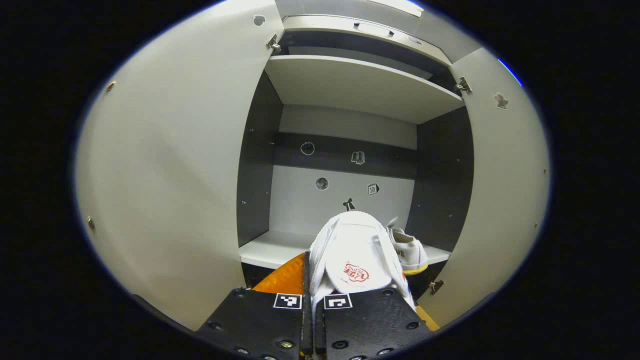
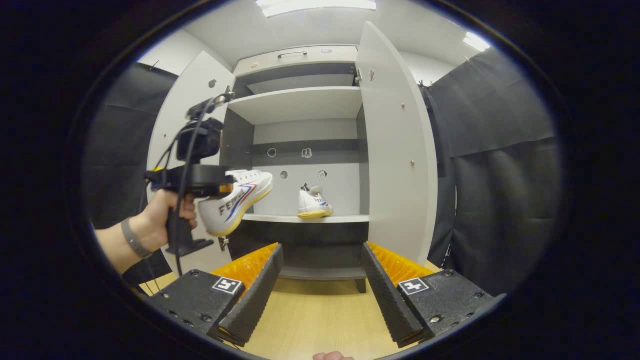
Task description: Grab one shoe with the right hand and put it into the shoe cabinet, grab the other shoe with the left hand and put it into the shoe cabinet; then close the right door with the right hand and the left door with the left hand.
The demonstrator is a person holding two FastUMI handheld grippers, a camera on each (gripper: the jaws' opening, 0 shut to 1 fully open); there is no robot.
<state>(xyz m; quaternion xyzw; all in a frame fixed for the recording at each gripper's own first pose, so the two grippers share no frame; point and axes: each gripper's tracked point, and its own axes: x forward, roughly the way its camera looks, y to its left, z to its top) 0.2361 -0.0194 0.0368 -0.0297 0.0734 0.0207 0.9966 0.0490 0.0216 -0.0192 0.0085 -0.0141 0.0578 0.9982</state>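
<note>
Left gripper (image 1: 314, 300) has its fingers nearly together, clamped on the heel end of a white shoe (image 1: 352, 260) with a red logo; the shoe points toward the open shoe cabinet (image 1: 345, 90). In the right gripper view that same held shoe (image 2: 235, 200) hangs in the air in front of the cabinet's left side, toe toward the shelf, not yet inside, with a hand (image 2: 160, 220) wearing a wristband gripping the left gripper's handle. Second white shoe (image 2: 313, 204) with a yellow sole already stands on the lower shelf (image 2: 345, 218), heel facing out, toward the right half of the compartment; in the left gripper view it peeks out just right of the held shoe. Right gripper (image 2: 320, 295) is spread wide, nothing between its fingers, held low over the wooden floor (image 2: 310, 315) in front of the cabinet. Left door (image 1: 165, 165) and right door (image 2: 395, 150) both stand open.
</note>
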